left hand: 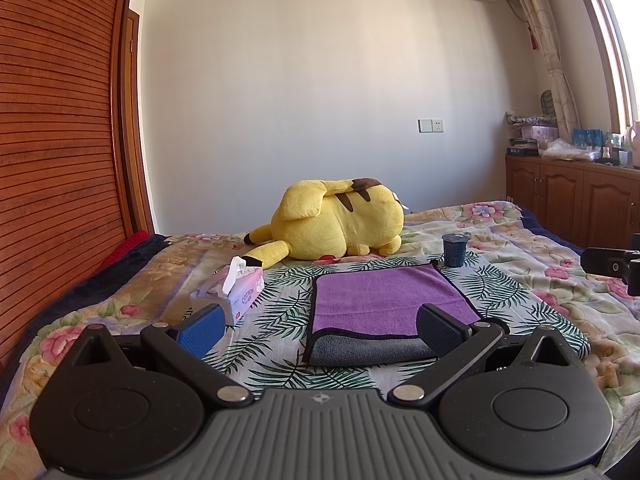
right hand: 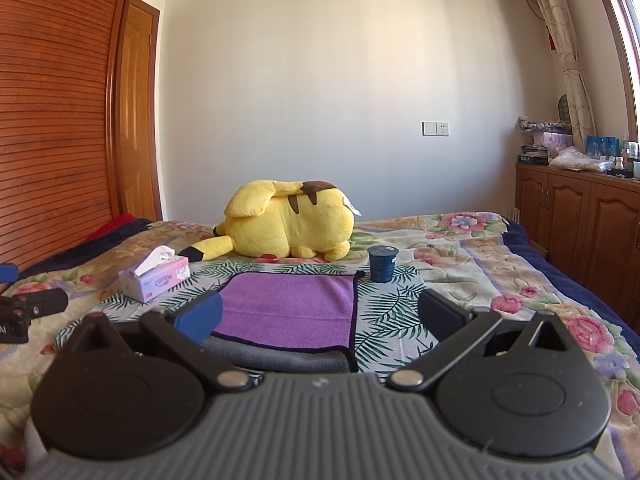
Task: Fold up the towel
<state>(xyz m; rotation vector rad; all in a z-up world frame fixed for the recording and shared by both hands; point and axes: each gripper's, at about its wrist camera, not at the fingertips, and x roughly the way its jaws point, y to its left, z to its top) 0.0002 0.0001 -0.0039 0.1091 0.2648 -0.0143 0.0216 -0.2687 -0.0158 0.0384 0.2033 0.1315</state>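
A purple towel point(left hand: 384, 300) with a grey underside lies folded on the leaf-patterned cloth on the bed; its grey fold faces me. It also shows in the right wrist view point(right hand: 292, 304). My left gripper point(left hand: 320, 328) is open and empty, held just in front of the towel's near edge, apart from it. My right gripper point(right hand: 320, 316) is open and empty, in front of the towel's near right corner. Part of the right gripper shows at the right edge of the left wrist view point(left hand: 616, 266), and part of the left gripper at the left edge of the right wrist view point(right hand: 28, 308).
A yellow plush toy point(left hand: 340, 220) lies behind the towel. A tissue box point(left hand: 232, 292) stands left of it and a dark blue cup point(left hand: 455, 250) at its far right corner. A wooden wardrobe point(left hand: 60, 120) is left; cabinets point(left hand: 572, 200) are right.
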